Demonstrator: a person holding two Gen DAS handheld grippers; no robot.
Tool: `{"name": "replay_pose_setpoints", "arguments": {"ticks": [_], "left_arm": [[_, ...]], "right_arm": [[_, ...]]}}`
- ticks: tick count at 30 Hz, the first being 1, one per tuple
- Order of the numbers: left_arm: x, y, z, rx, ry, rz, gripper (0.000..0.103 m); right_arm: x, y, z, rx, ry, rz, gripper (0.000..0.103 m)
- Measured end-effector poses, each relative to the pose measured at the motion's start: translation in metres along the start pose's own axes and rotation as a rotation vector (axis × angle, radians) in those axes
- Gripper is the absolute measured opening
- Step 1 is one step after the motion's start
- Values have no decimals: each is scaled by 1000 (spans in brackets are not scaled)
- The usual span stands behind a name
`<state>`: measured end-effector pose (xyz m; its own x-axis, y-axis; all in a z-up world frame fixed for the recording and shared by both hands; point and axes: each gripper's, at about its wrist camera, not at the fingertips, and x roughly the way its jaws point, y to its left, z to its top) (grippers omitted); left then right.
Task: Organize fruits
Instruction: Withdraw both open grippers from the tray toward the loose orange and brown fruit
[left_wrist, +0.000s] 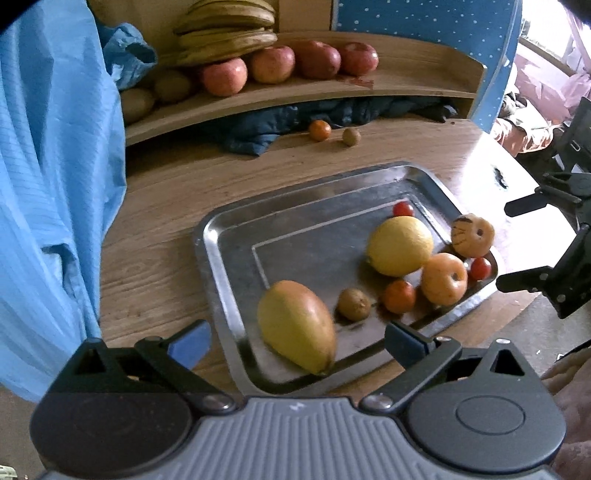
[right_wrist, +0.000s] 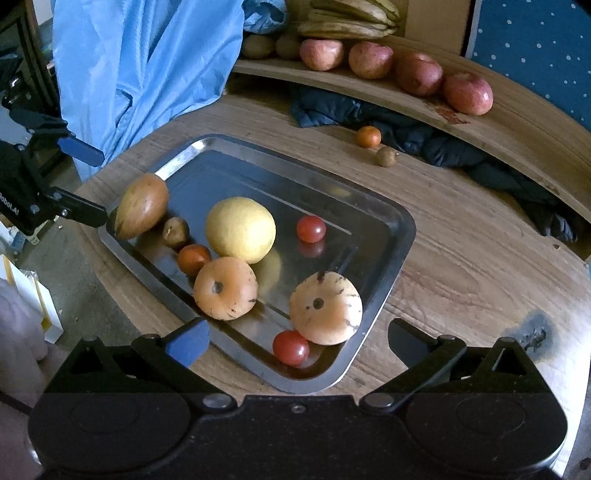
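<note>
A steel tray (left_wrist: 202, 240) on the round wooden table holds a mango (left_wrist: 295, 325), a kiwi (left_wrist: 354, 304), a small orange (left_wrist: 399, 296), a large yellow citrus (left_wrist: 400, 245), two pale apples (left_wrist: 443, 278) and two cherry tomatoes (left_wrist: 403, 209). My left gripper (left_wrist: 297, 345) is open at the tray's near edge, the mango lying between its fingers untouched. My right gripper (right_wrist: 297, 341) is open over the tray's other end, above a cherry tomato (right_wrist: 290, 347) and a pale apple (right_wrist: 325, 308). Each gripper also shows in the other's view, the right gripper (left_wrist: 521, 245) and the left gripper (right_wrist: 83, 182).
A curved wooden shelf (right_wrist: 517, 122) behind the tray carries red apples (right_wrist: 467, 92), bananas (right_wrist: 351, 18) and kiwis. A loose orange (right_wrist: 368, 136) and kiwi (right_wrist: 386, 156) lie on the table by a dark cloth (right_wrist: 443, 144). A blue garment (left_wrist: 55, 166) hangs at left.
</note>
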<state>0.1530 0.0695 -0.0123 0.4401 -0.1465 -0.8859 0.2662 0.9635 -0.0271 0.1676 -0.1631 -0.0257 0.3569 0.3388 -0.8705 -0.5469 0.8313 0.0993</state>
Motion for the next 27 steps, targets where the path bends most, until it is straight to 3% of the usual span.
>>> {"name": "replay_pose_setpoints", "arguments": {"ticks": [16,27], "left_arm": [[17,15,37,62,-17,-44,103],[34,24,75,44,-72,-100,103]], "right_arm": [[10,-4,28,11,-8,-19,102],[19,-12,52,28,-17,-44,102]]}}
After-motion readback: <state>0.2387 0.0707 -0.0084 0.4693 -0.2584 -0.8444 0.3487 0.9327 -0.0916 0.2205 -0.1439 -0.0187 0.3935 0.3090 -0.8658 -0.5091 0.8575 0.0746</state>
